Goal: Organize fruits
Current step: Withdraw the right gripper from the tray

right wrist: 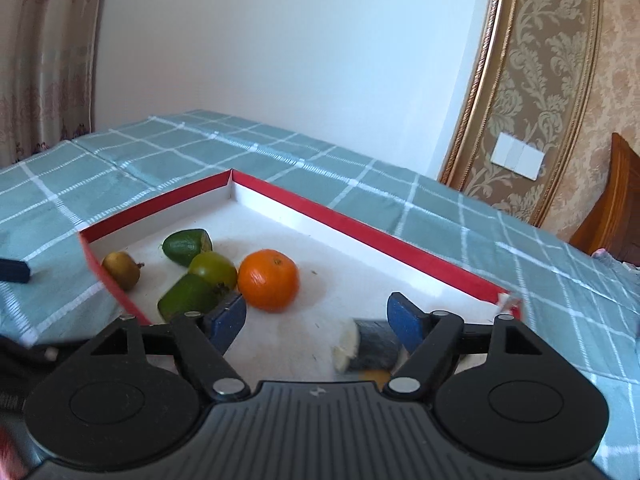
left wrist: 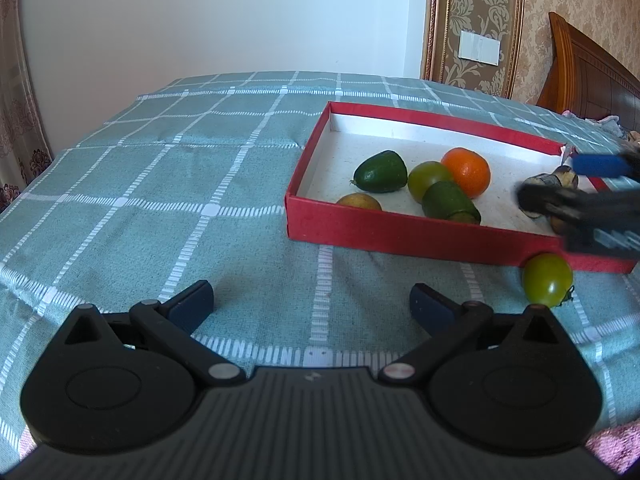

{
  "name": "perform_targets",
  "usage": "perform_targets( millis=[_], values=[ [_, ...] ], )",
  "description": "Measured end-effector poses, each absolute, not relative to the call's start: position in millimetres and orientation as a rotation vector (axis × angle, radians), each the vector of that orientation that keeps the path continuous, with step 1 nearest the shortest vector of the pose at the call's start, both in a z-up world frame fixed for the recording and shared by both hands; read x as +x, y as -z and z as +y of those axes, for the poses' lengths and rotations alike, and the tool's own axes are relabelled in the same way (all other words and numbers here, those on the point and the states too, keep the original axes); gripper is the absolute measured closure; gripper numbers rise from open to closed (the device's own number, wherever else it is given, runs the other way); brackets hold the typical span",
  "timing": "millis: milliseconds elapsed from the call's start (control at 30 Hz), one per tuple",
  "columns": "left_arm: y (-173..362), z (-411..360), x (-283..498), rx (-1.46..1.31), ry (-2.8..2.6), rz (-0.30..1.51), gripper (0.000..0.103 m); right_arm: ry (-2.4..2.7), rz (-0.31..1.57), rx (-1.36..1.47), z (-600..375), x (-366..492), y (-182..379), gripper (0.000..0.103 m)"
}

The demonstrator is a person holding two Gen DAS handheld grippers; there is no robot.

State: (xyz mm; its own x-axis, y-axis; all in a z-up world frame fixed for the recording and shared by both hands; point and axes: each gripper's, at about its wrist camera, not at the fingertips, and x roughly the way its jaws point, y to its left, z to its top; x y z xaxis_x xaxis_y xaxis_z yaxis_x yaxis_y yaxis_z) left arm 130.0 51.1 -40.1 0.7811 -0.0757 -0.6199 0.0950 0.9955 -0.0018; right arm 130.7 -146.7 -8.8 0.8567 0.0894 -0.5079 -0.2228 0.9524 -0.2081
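One green fruit [left wrist: 547, 280] outside box edge [left wrist: 400, 236]

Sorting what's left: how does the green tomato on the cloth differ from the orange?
The green tomato lies outside the red box, on the cloth against its wall; the orange sits inside, touching other fruit. The tomato is green and glossy, the orange bright orange and matte. Both are round and of similar size.

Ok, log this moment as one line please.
left gripper: open, over cloth | right gripper: open, over red box | green tomato: outside box | orange: inside
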Motion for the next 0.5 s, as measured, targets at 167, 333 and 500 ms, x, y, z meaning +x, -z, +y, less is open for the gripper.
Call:
perform_targets(
  millis=[167, 333, 500],
  values=[
    [40, 51, 130, 0.030, 0.092, 0.668, 0.000, -0.191, 0.498, -0.239, -182, 87, 7, 0.019],
    [40, 51, 130, 0.030, 0.092, 0.668, 0.000, -0.184, 0.537, -0.218, -218, 59, 16, 0.015],
    [40, 51, 130, 0.030, 0.092, 0.668, 0.000, -0.165, 0.654, -0.148, -243, 67, 32, 0.011]
  ],
)
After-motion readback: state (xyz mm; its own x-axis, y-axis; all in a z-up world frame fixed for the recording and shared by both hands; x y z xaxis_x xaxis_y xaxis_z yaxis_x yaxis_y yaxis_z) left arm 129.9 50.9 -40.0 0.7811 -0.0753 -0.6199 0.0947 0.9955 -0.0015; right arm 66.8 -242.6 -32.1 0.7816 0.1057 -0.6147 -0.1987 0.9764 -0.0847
